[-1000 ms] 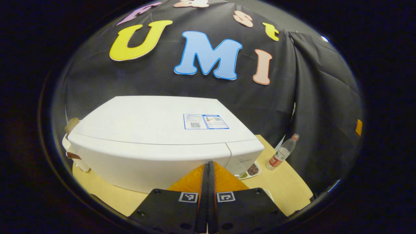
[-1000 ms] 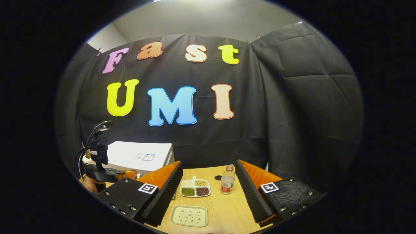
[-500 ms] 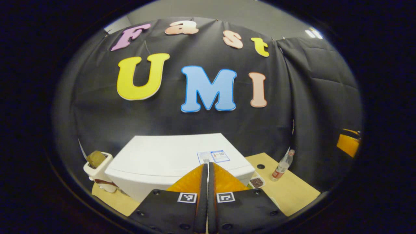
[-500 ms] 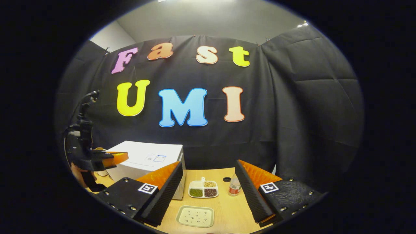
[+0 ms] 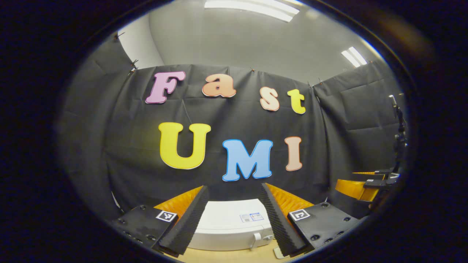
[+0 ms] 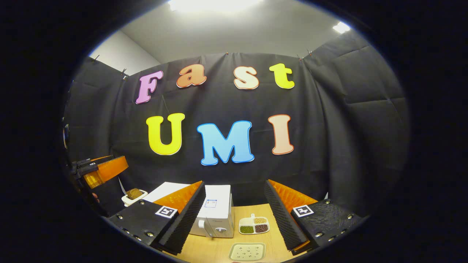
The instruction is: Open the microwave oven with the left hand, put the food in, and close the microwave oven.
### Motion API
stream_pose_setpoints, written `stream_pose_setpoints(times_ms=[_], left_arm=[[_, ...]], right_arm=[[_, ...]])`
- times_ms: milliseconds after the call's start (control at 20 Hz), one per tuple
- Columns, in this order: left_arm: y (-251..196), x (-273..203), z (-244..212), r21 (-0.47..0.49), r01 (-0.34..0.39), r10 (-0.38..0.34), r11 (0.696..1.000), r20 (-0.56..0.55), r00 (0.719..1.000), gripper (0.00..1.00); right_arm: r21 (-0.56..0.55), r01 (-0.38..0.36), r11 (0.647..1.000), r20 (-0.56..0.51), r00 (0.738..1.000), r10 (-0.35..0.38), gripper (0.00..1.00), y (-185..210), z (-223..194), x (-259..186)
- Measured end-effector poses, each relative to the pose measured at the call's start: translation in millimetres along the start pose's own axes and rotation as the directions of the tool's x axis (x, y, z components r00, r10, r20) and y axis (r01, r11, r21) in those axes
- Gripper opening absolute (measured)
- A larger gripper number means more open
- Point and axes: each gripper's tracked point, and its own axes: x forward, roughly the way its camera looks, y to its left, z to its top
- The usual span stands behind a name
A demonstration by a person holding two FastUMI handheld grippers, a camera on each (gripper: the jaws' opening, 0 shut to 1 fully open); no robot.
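Note:
The white microwave (image 5: 230, 226) stands on the wooden table (image 5: 226, 255) low between the fingers of my left gripper (image 5: 233, 188), which is open, holds nothing and hangs back from it. In the right gripper view the microwave (image 6: 216, 213) shows its front corner and its door looks closed. A white divided dish of beans (image 6: 254, 225) lies on the table to its right. My right gripper (image 6: 234, 182) is open and empty, above and short of the dish. Each gripper shows at the other view's edge: the right gripper (image 5: 360, 186), the left gripper (image 6: 100, 171).
A pale plate with dark specks (image 6: 247, 251) lies on the table (image 6: 215, 252) nearest the right gripper. A white holder with a brown piece (image 6: 134, 195) stands left of the microwave. Black cloth walls close in the back and the sides.
My left gripper has opened from shut and drawn back and tilted up, so the microwave sits smaller and lower. The right gripper view also tilted up; the bottle left both views.

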Motion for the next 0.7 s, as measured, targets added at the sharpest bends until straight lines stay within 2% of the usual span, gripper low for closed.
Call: stream_pose_setpoints(times_ms=[50, 100, 200, 350, 700], left_arm=[[4.4, -8.3, 5.1, -0.007, -0.008, 0.008, 1.0, 0.007, 1.0, 0.94], [10.3, -16.0, 7.9, 0.0, -0.018, 0.018, 1.0, 0.009, 1.0, 0.98], [23.9, -24.5, 4.5, 0.025, -0.034, 0.034, 0.999, -0.006, 0.999, 0.96], [34.7, -33.5, -2.2, 0.027, -0.022, 0.023, 0.999, -0.032, 0.999, 0.93], [62.6, -51.9, -8.3, 0.03, -0.02, 0.021, 0.999, -0.036, 0.999, 0.94]], right_arm=[[-0.004, -0.002, 1.0, 0.01, 1.0, 0.002, 0.99, 7.7, 4.9, -1.8], [-0.009, -0.001, 1.0, 0.015, 1.0, 0.001, 0.99, 13.7, 7.5, -4.3], [-0.008, -0.003, 1.0, 0.012, 1.0, 0.003, 0.99, 24.6, 8.0, -10.4], [-0.012, 0.002, 1.0, 0.008, 1.0, -0.002, 0.99, 38.1, 10.4, -17.8], [-0.037, 0.033, 0.999, 0.015, 0.999, -0.032, 1.0, 59.3, 12.3, -42.2]])
